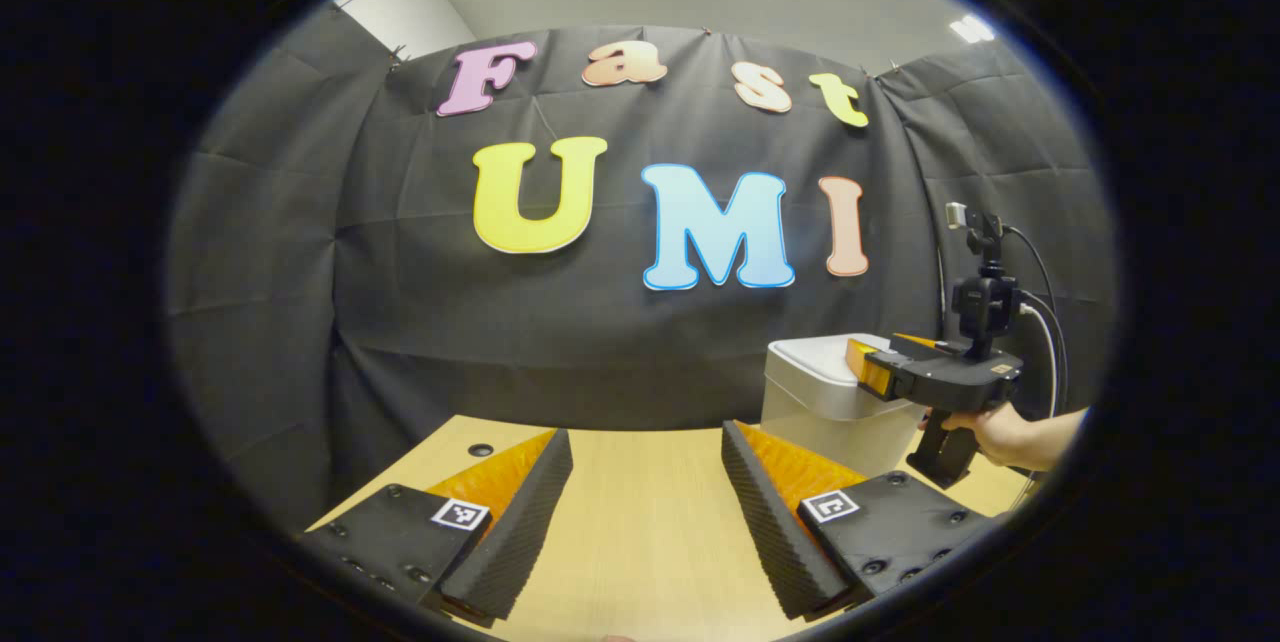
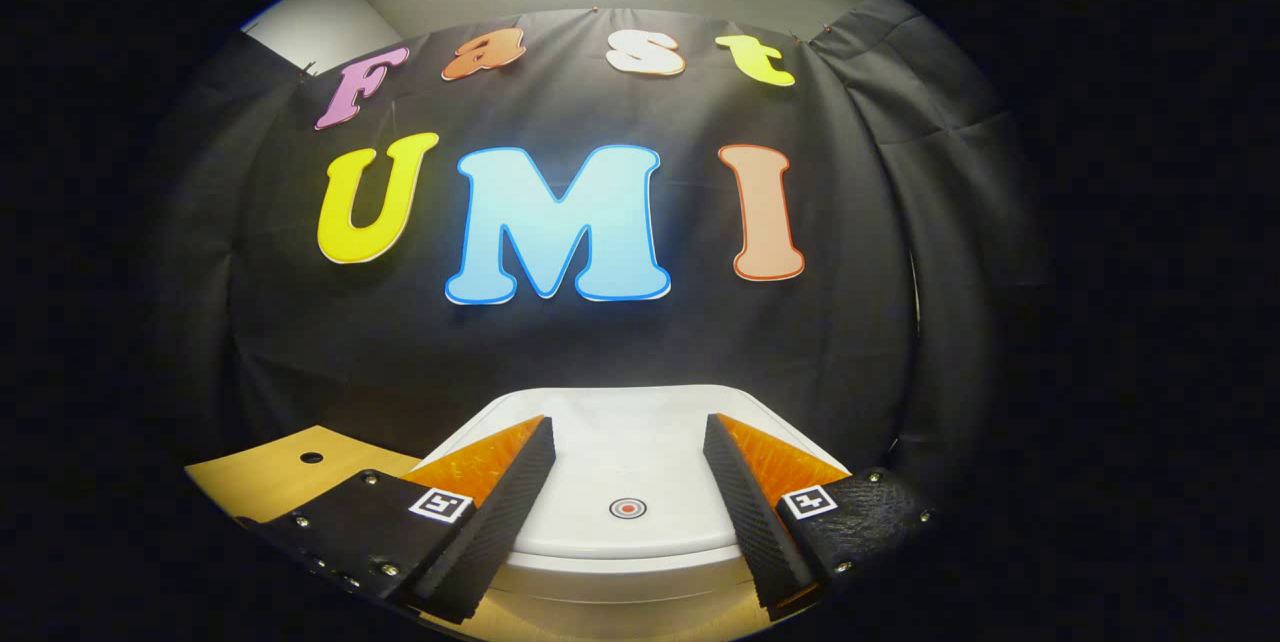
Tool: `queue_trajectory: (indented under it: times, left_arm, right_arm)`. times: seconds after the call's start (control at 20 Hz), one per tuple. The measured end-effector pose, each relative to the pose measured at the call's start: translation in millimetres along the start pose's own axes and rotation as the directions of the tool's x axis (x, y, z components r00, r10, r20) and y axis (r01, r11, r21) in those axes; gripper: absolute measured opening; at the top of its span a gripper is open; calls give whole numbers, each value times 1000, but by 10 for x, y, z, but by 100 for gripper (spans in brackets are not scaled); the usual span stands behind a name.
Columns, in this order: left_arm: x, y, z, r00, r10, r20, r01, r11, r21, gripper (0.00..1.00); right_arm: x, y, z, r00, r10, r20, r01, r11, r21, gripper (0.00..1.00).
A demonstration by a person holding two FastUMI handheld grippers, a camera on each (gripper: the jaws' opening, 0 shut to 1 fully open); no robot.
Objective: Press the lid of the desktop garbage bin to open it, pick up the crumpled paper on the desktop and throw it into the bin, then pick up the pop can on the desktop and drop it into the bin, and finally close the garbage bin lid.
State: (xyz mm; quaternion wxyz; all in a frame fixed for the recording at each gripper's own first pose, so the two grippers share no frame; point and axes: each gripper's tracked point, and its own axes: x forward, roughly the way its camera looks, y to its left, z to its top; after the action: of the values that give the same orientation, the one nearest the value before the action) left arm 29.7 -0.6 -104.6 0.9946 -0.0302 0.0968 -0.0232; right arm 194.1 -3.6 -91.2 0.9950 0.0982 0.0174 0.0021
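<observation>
Closed bin lid (image 2: 620, 482) just below the right gripper (image 2: 628, 457), fingers spread, nothing between

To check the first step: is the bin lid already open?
No. In the right gripper view the white lid lies flat and closed on the bin, below the open right gripper.

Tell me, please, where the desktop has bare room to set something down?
Bare wood lies ahead of the left gripper, between its fingers, bordered by the bin on the right. It is crowded at the bin, where the right gripper hovers over the lid.
</observation>
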Motion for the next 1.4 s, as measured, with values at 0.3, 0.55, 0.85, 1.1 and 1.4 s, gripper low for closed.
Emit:
queue_trajectory:
  times: [0.3, 0.55, 0.85, 1.1, 1.4]
  left_arm:
    - [-29, -114, 58, 1000, -1, 12, 1, 1000, -17, 94]
    - [-146, -230, 122, 1000, 15, 24, -15, 1000, -24, 100]
    - [-258, -334, 285, 997, 47, 62, -48, 999, 18, 98]
    - [-277, -412, 342, 995, 73, 71, -75, 997, 19, 100]
    - [-280, -511, 469, 992, 84, 98, -89, 995, 42, 97]
  right_arm:
    - [10, 3, -9, 999, -24, -24, 24, 1000, -15, 97]
    - [16, 7, 51, 999, -32, -41, 30, 999, -33, 96]
    - [-210, -66, 143, 996, -9, -84, 2, 997, -80, 95]
    - [-748, 6, 375, 997, 61, -54, -66, 993, -96, 96]
    - [-1372, 236, 571, 986, 161, -37, -164, 975, -150, 95]
